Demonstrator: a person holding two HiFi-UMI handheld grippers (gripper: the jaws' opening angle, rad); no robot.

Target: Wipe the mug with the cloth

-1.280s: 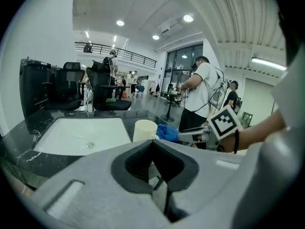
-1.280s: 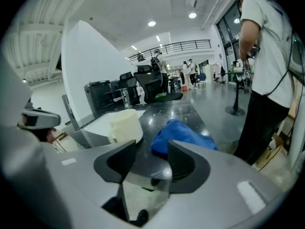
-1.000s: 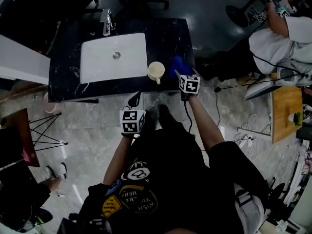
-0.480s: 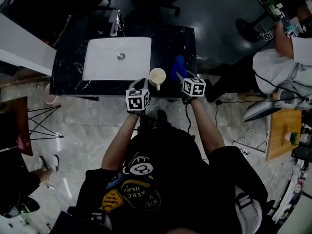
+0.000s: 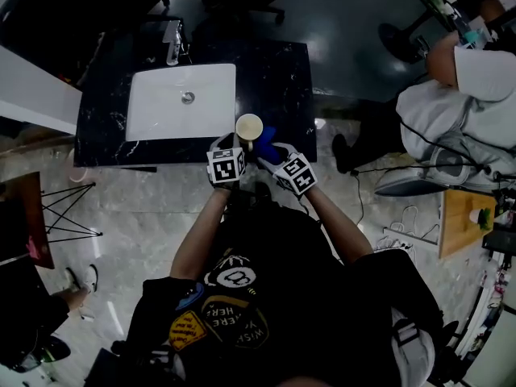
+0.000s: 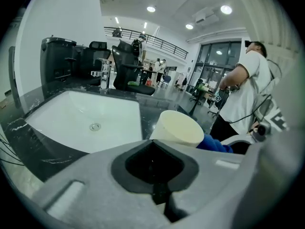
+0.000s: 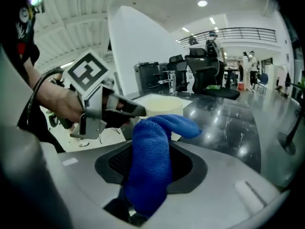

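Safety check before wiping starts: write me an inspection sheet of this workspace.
Surface: black marble counter with a white sink set in.
Job's things: cream mug near the counter's front edge; blue cloth beside it.
Clutter: only a faucet behind the sink.
Grippers: left gripper at the mug, grip unclear; right gripper: tongs have just been closing and pinch the cloth.
Cables: dark cable on the floor right of the counter.
Surroundings: office chairs beyond the counter; a person in white sits at right.
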